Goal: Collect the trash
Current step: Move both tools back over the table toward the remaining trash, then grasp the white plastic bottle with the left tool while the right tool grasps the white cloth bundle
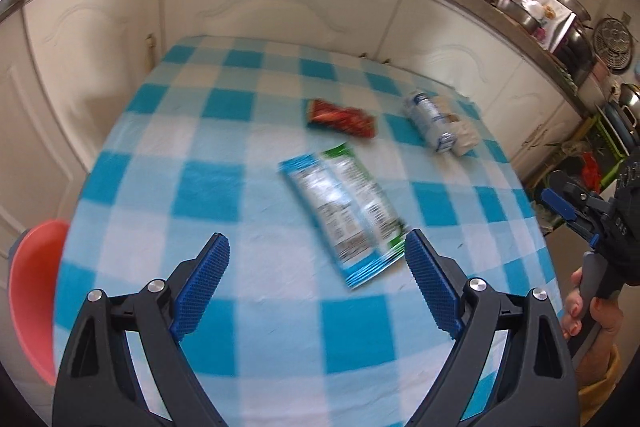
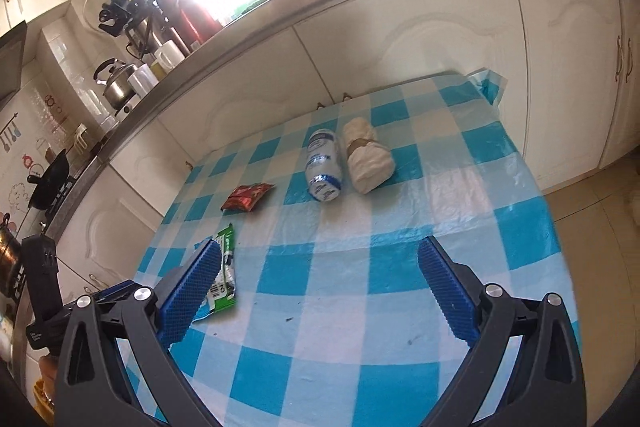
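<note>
Left hand-held gripper [image 1: 316,251] spread wide over the blue-and-white checked desk [image 1: 208,187], nothing between its blue ribbed pads, the right pad just beside the near end of two flat wrappers; blue-edged wrapper [image 1: 332,219] and green-edged wrapper [image 1: 366,197] lying side by side, touching, silver faces up with printed text too blurred to read; further back a small red packet [image 1: 342,119], lettering unreadable; to its right a crushed clear bottle [image 1: 426,121] with a blue-and-white label, illegible, lying against a wad of white wrapping [image 1: 464,135] banded in brown; right hand-held gripper [image 2: 320,267] likewise released and empty above the desk, its left pad overlapping the green-edged wrapper in view, contact not clear; barcode visible on that wrapper, digits unreadable; pink bin [image 1: 30,299] at the desk's left edge.
</note>
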{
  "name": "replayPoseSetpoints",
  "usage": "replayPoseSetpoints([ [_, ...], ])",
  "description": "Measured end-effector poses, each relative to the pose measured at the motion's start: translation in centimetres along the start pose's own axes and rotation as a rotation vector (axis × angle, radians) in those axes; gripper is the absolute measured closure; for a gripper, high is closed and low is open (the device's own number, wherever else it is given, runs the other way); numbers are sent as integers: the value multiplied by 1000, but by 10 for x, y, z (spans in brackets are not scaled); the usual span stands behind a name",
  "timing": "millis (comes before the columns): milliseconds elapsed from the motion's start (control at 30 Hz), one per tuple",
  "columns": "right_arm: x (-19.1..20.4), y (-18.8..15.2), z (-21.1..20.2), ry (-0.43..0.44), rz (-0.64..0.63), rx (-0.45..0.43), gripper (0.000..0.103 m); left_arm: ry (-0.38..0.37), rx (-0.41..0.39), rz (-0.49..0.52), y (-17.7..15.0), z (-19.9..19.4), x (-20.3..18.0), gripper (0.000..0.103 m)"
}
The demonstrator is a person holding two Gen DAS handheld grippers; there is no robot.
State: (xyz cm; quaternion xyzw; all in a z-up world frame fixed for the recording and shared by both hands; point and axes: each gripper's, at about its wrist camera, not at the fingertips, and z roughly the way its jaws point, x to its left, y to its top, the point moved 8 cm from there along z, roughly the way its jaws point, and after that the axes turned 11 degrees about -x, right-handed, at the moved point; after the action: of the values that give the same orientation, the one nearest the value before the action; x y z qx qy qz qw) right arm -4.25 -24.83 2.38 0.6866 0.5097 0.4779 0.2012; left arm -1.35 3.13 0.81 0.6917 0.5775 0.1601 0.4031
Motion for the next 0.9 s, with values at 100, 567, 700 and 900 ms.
replayPoseSetpoints([
  [100, -18, 15, 6, -19, 5, -3, 5, -49, -3, 13, 18, 20, -30, 13],
  [567, -69, 26, 42, -109, -66, 62, 5, -101, 79, 17, 66, 160, -125, 13],
  [700, -68, 23, 52, -109, -116, 79, 5, -63, 98, 22, 66, 188, -125, 13],
  [900, -66, 22, 70, -81, -133, 106, 5, -53, 101, 19, 71, 206, -125, 13],
])
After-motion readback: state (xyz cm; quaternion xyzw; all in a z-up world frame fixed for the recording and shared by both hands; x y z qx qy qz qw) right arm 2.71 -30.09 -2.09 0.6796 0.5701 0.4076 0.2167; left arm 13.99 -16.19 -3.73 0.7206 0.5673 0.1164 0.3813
